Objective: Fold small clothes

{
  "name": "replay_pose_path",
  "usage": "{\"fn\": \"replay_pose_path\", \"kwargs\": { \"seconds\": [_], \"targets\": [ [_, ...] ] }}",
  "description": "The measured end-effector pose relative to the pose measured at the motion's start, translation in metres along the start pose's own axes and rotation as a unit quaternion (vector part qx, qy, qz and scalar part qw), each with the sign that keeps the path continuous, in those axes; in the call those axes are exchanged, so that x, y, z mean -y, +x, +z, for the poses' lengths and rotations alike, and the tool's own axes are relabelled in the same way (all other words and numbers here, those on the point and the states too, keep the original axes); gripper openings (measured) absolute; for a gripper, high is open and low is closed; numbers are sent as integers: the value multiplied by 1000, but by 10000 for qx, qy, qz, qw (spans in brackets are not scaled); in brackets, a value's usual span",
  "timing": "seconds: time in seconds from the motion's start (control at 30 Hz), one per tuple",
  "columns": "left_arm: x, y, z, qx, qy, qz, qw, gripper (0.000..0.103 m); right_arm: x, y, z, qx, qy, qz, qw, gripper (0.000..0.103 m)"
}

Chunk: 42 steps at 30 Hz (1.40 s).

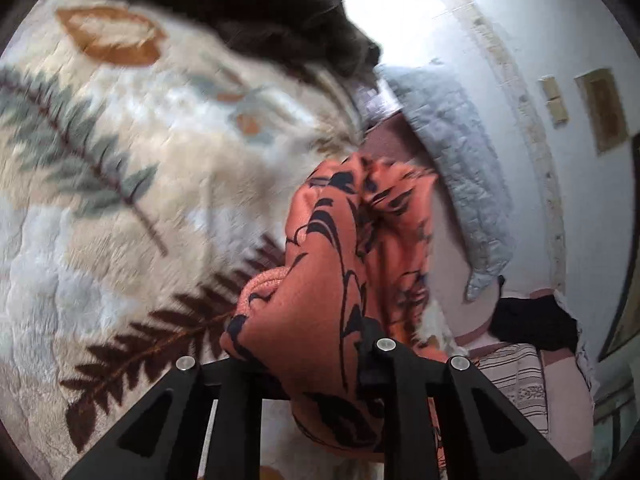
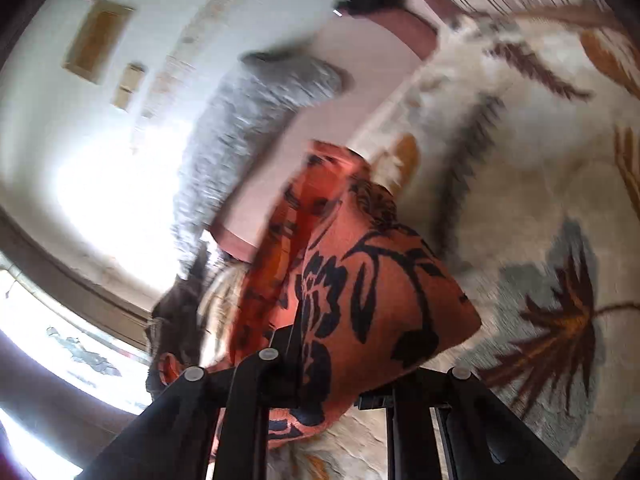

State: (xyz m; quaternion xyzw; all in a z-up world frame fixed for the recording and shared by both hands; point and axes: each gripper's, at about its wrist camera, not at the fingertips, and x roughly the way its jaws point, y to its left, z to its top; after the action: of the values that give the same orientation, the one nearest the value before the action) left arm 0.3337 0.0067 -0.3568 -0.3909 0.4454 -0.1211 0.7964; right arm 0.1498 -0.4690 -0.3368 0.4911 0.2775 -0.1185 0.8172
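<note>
One orange garment (image 1: 344,264) of knit-looking cloth, printed with black leaf and flower shapes, is hanging bunched between two claws above a plush blanket (image 1: 120,152). In the left wrist view, the left gripper (image 1: 320,376) is clenching the cloth: its black fingers are standing close together with the fabric pinched between them, folds spilling over and under the jaws, and a rolled, ribbed hem is curling out at the left side of the bundle. In the right wrist view, the right gripper (image 2: 332,376) is likewise grasping the same garment (image 2: 372,288), the cloth stretching in a broad taut lobe over the fingers while a darker, crumpled part is trailing away toward the far side.

The blanket is looking thick and fleecy, cream and pale blue, woven with fern fronds in brown, grey-green and rust. It is covering a bed; no desk is showing. The garment is sitting over the blanket's far edge, where the fleece is giving way to a smooth pink sheet (image 1: 452,264). Along that far side one pale grey quilted piece (image 1: 452,160) is lying in a long strip. One dark grey heap of cloth (image 1: 256,12) is resting on the blanket near a corner, well apart from the claws, and one small black cloth (image 1: 536,324) is lying on the sheet. Both views are blurring. Wide bare fleece is lying open beside each claw.
</note>
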Motion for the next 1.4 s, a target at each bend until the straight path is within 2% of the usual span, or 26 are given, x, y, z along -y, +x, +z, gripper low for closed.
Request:
{"fn": "replay_pose_path", "kwargs": {
  "seconds": [0.03,0.07,0.1,0.17,0.23,0.33,0.4,0.43,0.5,0.53,0.57,0.6,0.63,0.67,0.73,0.83,0.9,1.03,1.13,1.2,1.27,1.33,1.4],
  "targets": [
    [-10,14,-4,-401,-120,440,9982,19,11,9,-3,-239,159,-265,9992,15],
    [-19,20,-8,-560,-267,534,9966,19,19,12,-6,-360,245,-372,9984,15],
    [-21,14,-8,-441,-421,359,9975,19,22,8,-8,-348,269,-342,9985,15],
    [-8,4,-7,-315,-118,156,9993,19,13,-4,-9,-152,3,-206,9997,15],
    [1,0,-9,-240,180,253,9992,19,6,-12,-13,-56,-321,-313,9990,14],
    [-10,7,-10,-360,-105,242,9990,21,11,-4,-14,-169,-157,-485,9986,15],
    [-16,12,-10,-418,-281,378,9980,34,20,2,-12,-333,126,-431,9984,15],
    [-17,14,-8,-426,-333,306,9981,36,24,5,-12,-389,259,-366,9982,18],
    [-11,16,-7,-415,-232,243,9986,47,27,14,-11,-476,495,-291,9972,22],
    [-6,17,-8,-386,-90,282,9988,47,29,19,-12,-581,576,-248,9963,27],
    [-1,17,-10,-327,64,371,9988,46,30,24,-13,-622,608,-169,9961,27],
    [3,17,-10,-235,161,425,9987,31,30,28,-15,-629,563,-136,9963,27],
    [6,16,-10,-161,202,421,9988,22,25,33,-15,-688,418,-232,9965,23],
    [6,14,-9,-123,233,351,9990,21,19,31,-15,-621,207,-360,9972,17],
    [10,9,-8,-15,324,277,9991,18,2,15,-14,-198,-156,-287,9993,14],
    [20,-7,-11,60,578,214,9981,17,-15,-20,-15,318,-551,-155,9979,11],
    [22,-22,-23,-36,758,302,9967,17,-9,-36,-21,254,-540,-214,9980,11],
    [5,-40,-54,-391,811,595,9942,17,9,-63,-34,172,-471,-590,9970,9],
    [-14,-53,-69,-631,811,768,9917,23,24,-85,-44,162,-424,-894,9950,9],
    [-28,-69,-67,-668,546,637,9942,29,42,-104,-46,177,-327,-1291,9909,9],
    [-34,-87,-64,-591,512,641,9949,31,56,-122,-44,226,-160,-1473,9887,13],
    [-33,-107,-60,-325,663,807,9940,31,65,-138,-35,312,7,-1219,9921,17],
    [-25,-125,-54,147,880,1031,9907,32,66,-149,-24,564,31,-1118,9921,52]
  ]
}}
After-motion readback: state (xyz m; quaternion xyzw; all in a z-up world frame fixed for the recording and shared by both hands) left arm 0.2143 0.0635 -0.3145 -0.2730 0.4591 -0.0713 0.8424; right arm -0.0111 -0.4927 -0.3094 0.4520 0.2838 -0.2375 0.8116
